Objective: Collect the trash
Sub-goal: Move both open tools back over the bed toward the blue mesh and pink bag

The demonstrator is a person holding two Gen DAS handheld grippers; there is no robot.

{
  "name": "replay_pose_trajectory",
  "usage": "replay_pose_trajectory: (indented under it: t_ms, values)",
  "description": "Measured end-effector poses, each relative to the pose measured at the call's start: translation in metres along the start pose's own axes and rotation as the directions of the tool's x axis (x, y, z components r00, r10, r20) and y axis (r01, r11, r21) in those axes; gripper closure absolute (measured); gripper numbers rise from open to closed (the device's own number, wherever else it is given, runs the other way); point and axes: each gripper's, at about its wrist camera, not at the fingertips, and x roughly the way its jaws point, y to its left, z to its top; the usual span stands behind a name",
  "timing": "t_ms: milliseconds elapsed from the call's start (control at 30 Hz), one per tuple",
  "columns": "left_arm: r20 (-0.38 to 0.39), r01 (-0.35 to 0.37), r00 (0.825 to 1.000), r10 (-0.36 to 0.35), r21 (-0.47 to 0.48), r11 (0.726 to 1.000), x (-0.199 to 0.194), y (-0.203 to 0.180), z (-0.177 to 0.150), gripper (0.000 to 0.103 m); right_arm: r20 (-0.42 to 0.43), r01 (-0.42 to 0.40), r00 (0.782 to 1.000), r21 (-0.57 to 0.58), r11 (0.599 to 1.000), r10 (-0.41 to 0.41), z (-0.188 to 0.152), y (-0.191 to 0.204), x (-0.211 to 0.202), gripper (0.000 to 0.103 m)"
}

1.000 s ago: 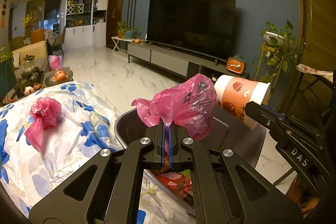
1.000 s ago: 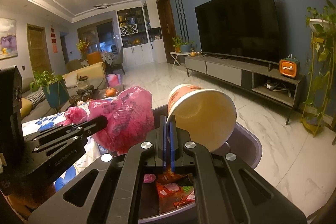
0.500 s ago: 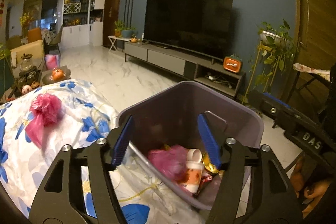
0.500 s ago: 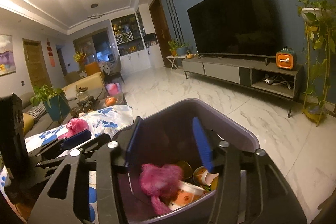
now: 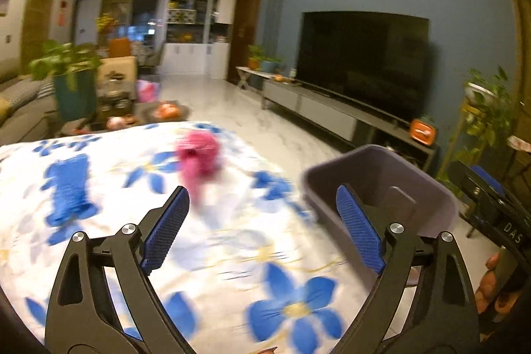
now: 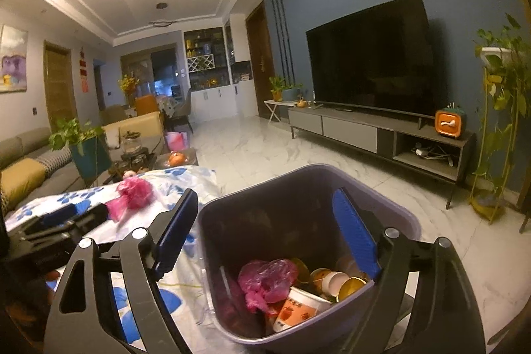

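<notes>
While the crumpled pink bag [image 5: 198, 155] lies alone on the flowered cloth [image 5: 99, 188], well apart from the bin [image 6: 298, 208], I judge it light, soft and slippery, best pinched at its bunched neck. My left gripper [image 5: 259, 221] points toward it, jaws opening with nothing between them. My right gripper [image 6: 262, 234] hangs over the bin, jaws likewise opening and empty; inside lie a pink bag [image 6: 265, 279] and paper cups [image 6: 298, 304].

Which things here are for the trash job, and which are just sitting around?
For the job:
pink bag on the cloth
trash bin
pink bag in the bin
paper cup in the bin

Just lying about:
television
potted plant
orange clock
</notes>
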Motion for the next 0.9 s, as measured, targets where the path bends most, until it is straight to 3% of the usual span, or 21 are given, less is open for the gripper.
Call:
replay_pose_trajectory:
  t_ms: [200, 467, 700, 900]
  values:
    - [0.003, -0.166, 0.986, 0.167, -0.068, 0.984, -0.024, 0.065, -0.001, 0.014, -0.005, -0.077, 0.997, -0.026, 0.997, 0.077, -0.003, 0.035, 0.0, 0.016]
    - [0.016, -0.36, 0.93, 0.366, -0.14, 0.922, -0.061, 0.148, -0.001, 0.013, -0.03, -0.155, 0.988, -0.069, 0.986, 0.153, -0.009, 0.093, 0.009, 0.013]
    - [0.016, -0.435, 0.895, 0.445, -0.18, 0.882, -0.082, 0.194, -0.003, 0.012, -0.068, -0.19, 0.981, -0.1, 0.977, 0.183, -0.015, 0.139, 0.025, 0.012]
    - [0.012, -0.456, 0.884, 0.467, -0.201, 0.867, -0.085, 0.214, -0.005, 0.012, -0.091, -0.176, 0.982, -0.125, 0.976, 0.166, -0.016, 0.168, 0.047, 0.012]
